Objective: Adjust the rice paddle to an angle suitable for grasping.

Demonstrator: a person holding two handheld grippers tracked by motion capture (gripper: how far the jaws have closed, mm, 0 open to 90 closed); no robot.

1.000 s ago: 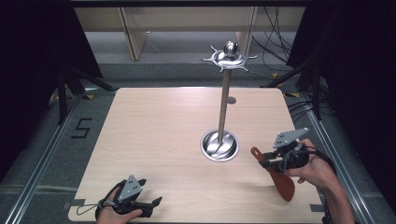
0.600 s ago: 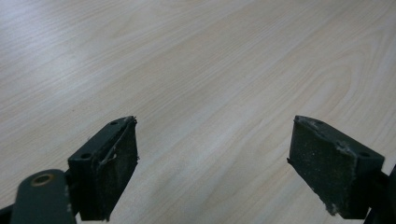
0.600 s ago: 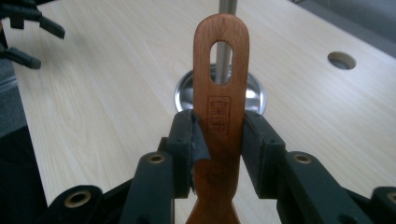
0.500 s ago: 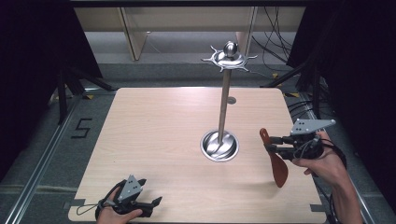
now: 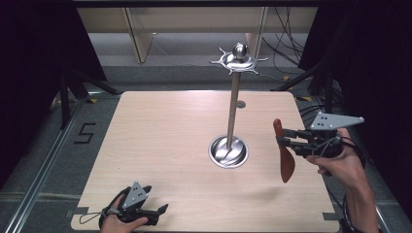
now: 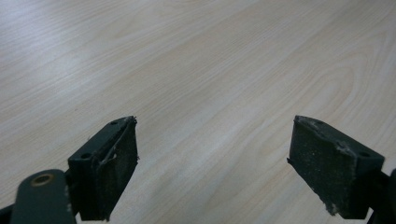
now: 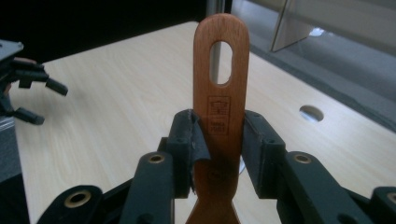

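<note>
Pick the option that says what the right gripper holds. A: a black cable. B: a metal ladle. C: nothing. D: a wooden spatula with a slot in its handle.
D: in the right gripper view the right gripper has its pads clamped on the handle of a wooden spatula with an oval slot near the handle's end, and in the high view the blade hangs below the jaws.

We see a reddish-brown wooden spatula (image 7: pixel 219 107), a shiny silver stand (image 5: pixel 232 111), black grippers, and a pale wood-grain bench (image 5: pixel 160 141)
</note>
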